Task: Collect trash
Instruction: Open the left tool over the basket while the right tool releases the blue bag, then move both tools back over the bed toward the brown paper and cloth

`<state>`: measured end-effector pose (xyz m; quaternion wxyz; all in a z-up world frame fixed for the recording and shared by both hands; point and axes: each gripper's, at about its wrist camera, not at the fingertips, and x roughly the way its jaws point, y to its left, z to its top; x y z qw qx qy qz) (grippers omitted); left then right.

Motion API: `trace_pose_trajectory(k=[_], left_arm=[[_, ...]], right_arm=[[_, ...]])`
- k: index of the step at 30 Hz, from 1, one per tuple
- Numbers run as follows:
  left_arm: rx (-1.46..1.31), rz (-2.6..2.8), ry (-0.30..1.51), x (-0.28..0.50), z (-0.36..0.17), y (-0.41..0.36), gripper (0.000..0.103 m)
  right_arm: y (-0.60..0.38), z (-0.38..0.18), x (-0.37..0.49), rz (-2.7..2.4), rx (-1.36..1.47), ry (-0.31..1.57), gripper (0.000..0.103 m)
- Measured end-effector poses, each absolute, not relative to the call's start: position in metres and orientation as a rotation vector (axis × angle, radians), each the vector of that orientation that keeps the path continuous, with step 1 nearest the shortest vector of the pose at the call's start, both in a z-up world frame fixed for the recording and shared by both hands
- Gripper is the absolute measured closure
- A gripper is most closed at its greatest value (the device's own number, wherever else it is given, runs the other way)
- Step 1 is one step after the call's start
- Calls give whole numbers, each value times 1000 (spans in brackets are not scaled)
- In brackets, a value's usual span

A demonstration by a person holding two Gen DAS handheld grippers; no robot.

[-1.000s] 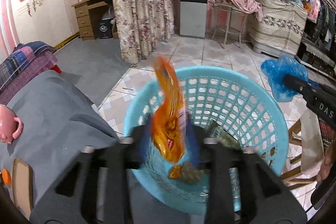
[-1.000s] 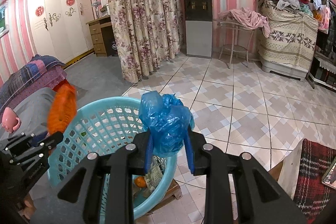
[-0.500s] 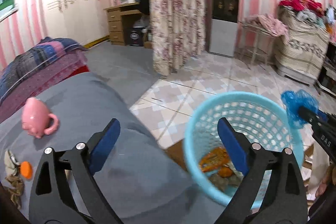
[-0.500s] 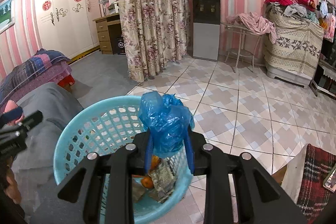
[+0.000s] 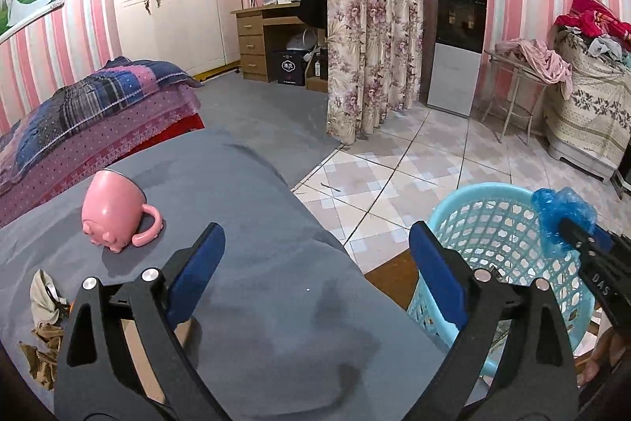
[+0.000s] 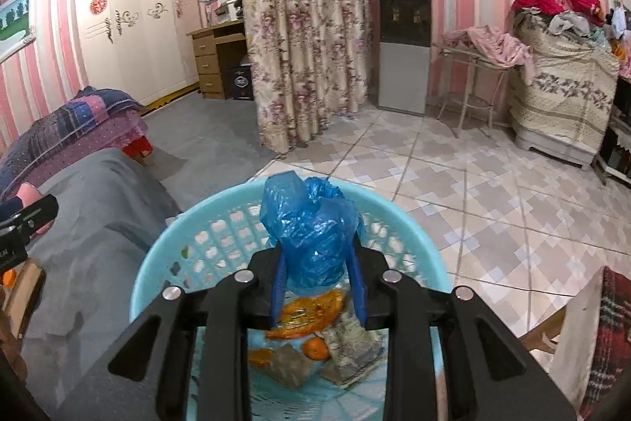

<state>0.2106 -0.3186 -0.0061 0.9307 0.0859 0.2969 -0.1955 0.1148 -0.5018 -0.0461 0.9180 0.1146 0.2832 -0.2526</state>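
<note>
We hold the right gripper [image 6: 318, 287] over the light blue plastic lattice basket [image 6: 165, 263], its jaws opening with the crumpled blue plastic bag [image 6: 311, 235] still between the pads. Inside the basket lie an orange snack wrapper [image 6: 311, 312], a small orange fruit [image 6: 316, 348] and crumpled grey paper scraps [image 6: 292, 365]. Our left gripper [image 5: 315, 279] hangs with jaws wide and empty above the grey-covered tabletop [image 5: 252, 208], near an overturned pink ceramic mug [image 5: 112, 216] and brown scraps [image 5: 41, 350].

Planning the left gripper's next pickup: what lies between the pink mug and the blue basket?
Left wrist view: bare grey cloth between pink mug and blue basket.
</note>
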Motion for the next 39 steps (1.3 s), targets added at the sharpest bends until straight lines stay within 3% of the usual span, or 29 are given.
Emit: trace_pose_trajectory(k=[2,5,9,13,15,27,39], left_arm=[[183,-400,604,209,-6,-318,11],[182,-400,604,209,-5,-318,11],[181,-401,606,209,-5,-318,11],[183,-398,605,209,-5,-318,11],[180,-386,608,209,-4,-317,9],[195,-329,586,196,12,-292,7],[212,-188,543,166,34,-202,6]], right_arm=[[-496,-45,116,-523,211,578,45],[-493,-43,115,-520,195,575,43],[-493,-37,108,-526,201,558,20],[-494,-31,107,-525,204,551,18],[-494,-28,105,-526,210,541,9],[-473,-11,104,-500,180,523,9],[-432,-6,112,-426,164,534,9]])
